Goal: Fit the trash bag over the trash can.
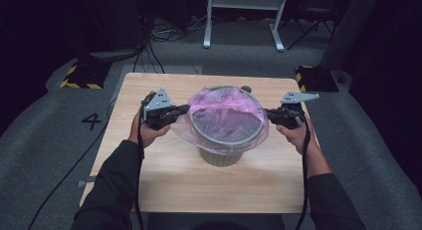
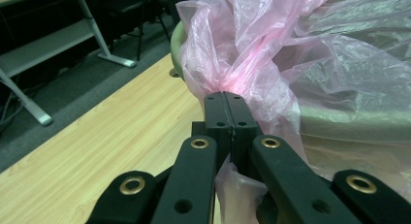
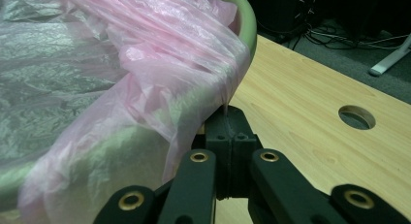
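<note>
A pale green bin [image 1: 221, 155] stands in the middle of the wooden table [image 1: 164, 180], lined with a thin pink plastic bag [image 1: 226, 113] that drapes over its rim. My left gripper [image 1: 185, 109] is at the bin's left side, shut on a bunched fold of the pink bag [image 2: 232, 64]; the film also pokes out behind the jaws. My right gripper [image 1: 267, 112] is at the bin's right side, shut on the bag's edge [image 3: 194, 88] just under the green rim [image 3: 247, 25].
A round cable hole [image 3: 356, 117] is cut in the table beyond the right gripper. Black-and-yellow weighted blocks [image 1: 82, 75] sit on the grey floor at both far corners, and a white frame's legs [image 1: 241, 21] stand behind.
</note>
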A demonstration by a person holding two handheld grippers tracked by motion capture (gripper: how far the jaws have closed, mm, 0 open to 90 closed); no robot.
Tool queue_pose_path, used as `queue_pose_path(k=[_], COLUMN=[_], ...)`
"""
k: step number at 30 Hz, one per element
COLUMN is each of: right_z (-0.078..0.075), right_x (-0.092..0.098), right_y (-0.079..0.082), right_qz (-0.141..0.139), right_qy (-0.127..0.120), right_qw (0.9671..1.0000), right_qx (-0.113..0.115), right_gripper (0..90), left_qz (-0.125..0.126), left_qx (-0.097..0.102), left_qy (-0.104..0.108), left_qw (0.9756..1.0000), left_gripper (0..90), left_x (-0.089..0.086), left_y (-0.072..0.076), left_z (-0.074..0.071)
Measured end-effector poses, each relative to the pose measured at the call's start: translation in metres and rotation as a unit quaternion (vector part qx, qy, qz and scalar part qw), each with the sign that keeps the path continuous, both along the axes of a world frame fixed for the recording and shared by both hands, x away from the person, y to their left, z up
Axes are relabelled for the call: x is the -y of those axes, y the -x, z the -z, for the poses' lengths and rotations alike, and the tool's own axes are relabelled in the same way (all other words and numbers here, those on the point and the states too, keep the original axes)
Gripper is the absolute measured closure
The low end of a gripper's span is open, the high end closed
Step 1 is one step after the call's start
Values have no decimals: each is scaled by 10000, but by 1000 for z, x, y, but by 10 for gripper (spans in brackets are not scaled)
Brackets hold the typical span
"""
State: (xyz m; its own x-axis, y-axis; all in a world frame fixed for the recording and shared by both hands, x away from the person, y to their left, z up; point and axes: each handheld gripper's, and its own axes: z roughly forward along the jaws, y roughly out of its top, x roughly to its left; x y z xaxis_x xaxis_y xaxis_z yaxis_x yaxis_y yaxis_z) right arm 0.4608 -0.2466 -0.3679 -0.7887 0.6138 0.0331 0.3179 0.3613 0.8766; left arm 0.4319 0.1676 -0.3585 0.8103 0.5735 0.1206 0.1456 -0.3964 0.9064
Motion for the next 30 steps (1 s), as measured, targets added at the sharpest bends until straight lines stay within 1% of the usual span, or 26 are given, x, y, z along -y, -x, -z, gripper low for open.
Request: queue_pose_path(k=[2, 3, 4, 5, 6, 7, 8, 9, 10, 11, 12, 13, 14, 15, 16, 17, 18, 19, 20, 21, 23, 24, 27, 28, 29, 30], right_z=[0, -2, -2, -3, -7, -7, -11, -11, -13, -14, -15, -14, -14, -13, -7, -4, -1, 3, 6, 6, 11, 14, 19, 20, 20, 19], right_x=[2, 7, 7, 8, 13, 13, 17, 17, 18, 18, 16, 14, 14, 12, 6, 4, 1, -1, -3, -3, -7, -8, -8, -8, -8, -9], right_y=[1, 1, 1, 1, 1, 1, -1, -1, -2, -4, -9, -11, -11, -14, -23, -25, -29, -32, -34, -34, -36, -36, -39, -40, -40, -41], right_qz=[41, 167, 167, 224, 373, 373, 494, 494, 529, 577, 722, 747, 747, 789, 810, 833, 811, 801, 800, 800, 741, 724, 685, 687, 687, 733], right_qy=[8, 15, 15, -1, -108, -108, -191, -191, -290, -323, -389, -388, -388, -363, -314, -277, -261, -252, -257, -257, -285, -286, -375, -369, -369, -303], right_qw=[10000, 9998, 9998, 9997, 9991, 9991, 9981, 9981, 9977, 9972, 9960, 9959, 9959, 9958, 9962, 9961, 9963, 9963, 9962, 9962, 9963, 9962, 9956, 9954, 9954, 9952], right_qx=[4, 50, 50, 93, 185, 185, 300, 300, 312, 342, 362, 345, 345, 292, 97, 34, -77, -168, -230, -230, -340, -378, -511, -556, -556, -571], right_gripper=[900, 900, 900, 900, 900, 900, 900, 900, 900, 900, 900, 900, 900, 900, 900, 900, 900, 900, 900, 900, 900, 900, 900, 900, 900, 900], left_qz=[3, -37, -47, -79, -147, -147, -187, -187, -237, -265, -361, -391, -391, -440, -591, -631, -634, -634, -612, -612, -601, -593, -637, -675, -675, -731], left_qx=[8, 38, 46, 67, 123, 123, 113, 113, 117, 93, 10, -77, -77, -241, -405, -509, -613, -613, -747, -747, -815, -882, -963, -969, -969, -939], left_qy=[5, 6, 23, 105, 279, 279, 437, 437, 466, 482, 481, 519, 519, 566, 509, 462, 403, 403, 444, 444, 475, 535, 634, 626, 626, 585], left_qw=[10000, 10000, 10000, 9999, 9994, 9994, 9988, 9988, 9986, 9984, 9982, 9979, 9979, 9971, 9961, 9956, 9953, 9953, 9943, 9943, 9937, 9929, 9913, 9910, 9910, 9912], left_gripper=[898, 898, 898, 898, 898, 898, 898, 898, 898, 898, 898, 898, 898, 898, 897, 892, 868, 857, 856, 857, 856, 854, 845, 845, 829, 783], left_x=[4, 5, 6, 5, 3, 3, 2, 2, 3, 4, 7, 8, 8, 10, 12, 14, 15, 15, 17, 17, 19, 20, 22, 25, 25, 26], left_y=[-2, -3, -4, -5, -7, -7, -12, -12, -15, -18, -26, -31, -31, -37, -45, -49, -52, -52, -56, -56, -59, -60, -63, -65, -65, -66], left_z=[0, 0, -1, -2, -5, -5, -8, -8, -9, -9, -8, -6, -6, -4, 1, 4, 6, 6, 11, 11, 16, 18, 22, 23, 23, 22])
